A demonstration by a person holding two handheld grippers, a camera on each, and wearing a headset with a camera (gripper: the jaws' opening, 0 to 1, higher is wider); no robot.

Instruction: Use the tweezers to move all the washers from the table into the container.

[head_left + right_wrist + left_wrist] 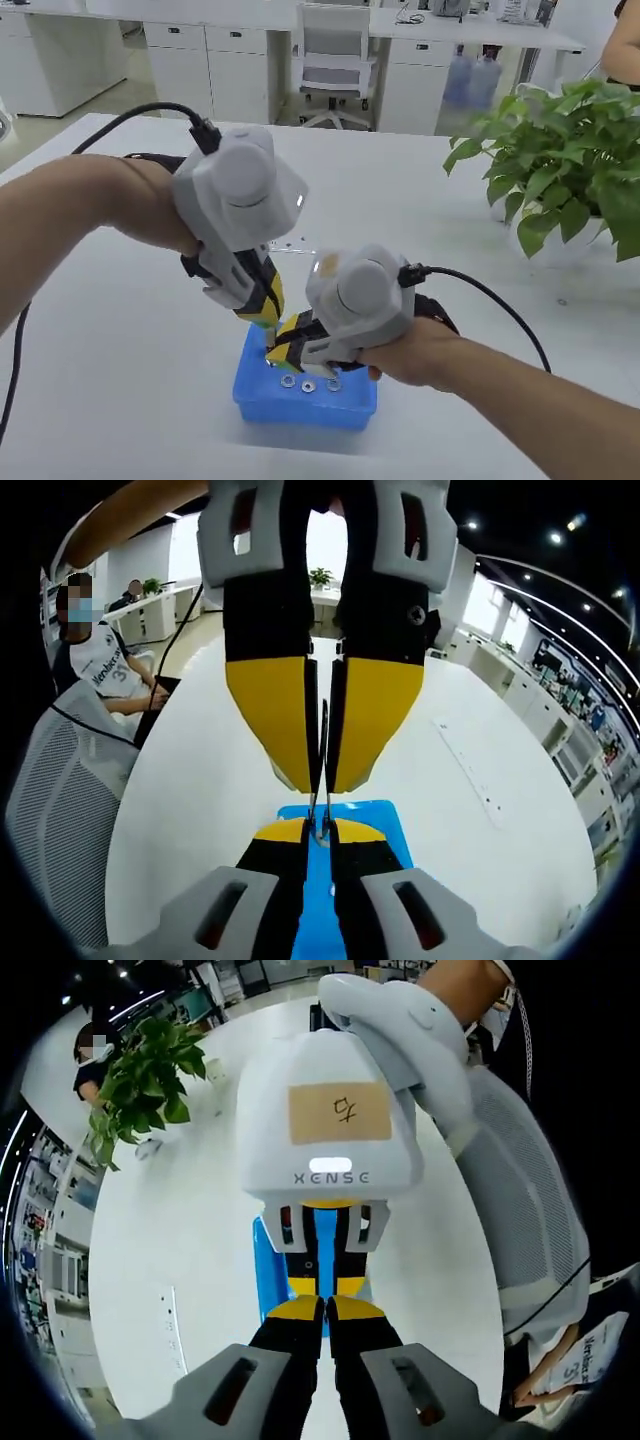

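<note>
At the 6 o'clock edge of the head view, a blue container is seen on the white table. Three washers are seen lying on its floor, in a short row toward the 6 o'clock wall. The two grippers are brought tip to tip just above the container's 12 o'clock rim.

The left gripper is held from 10 o'clock and pointed steeply down. Its yellow jaws are pressed together on the tweezers, which are seen in the right gripper view as thin metal blades in the slit between those jaws. The blades run toward 6 o'clock.

The right gripper is held from 3 o'clock and pointed toward 9 o'clock. Its jaws are drawn in until only a narrow slit is left, and the lower end of the tweezers is pinched in that slit. No washer can be made out at the tweezers' tip, which is hidden between the jaws.

A potted plant is seen on the table at 3 o'clock, well apart from the container. An office chair is seen at 12 o'clock, beyond the table.
</note>
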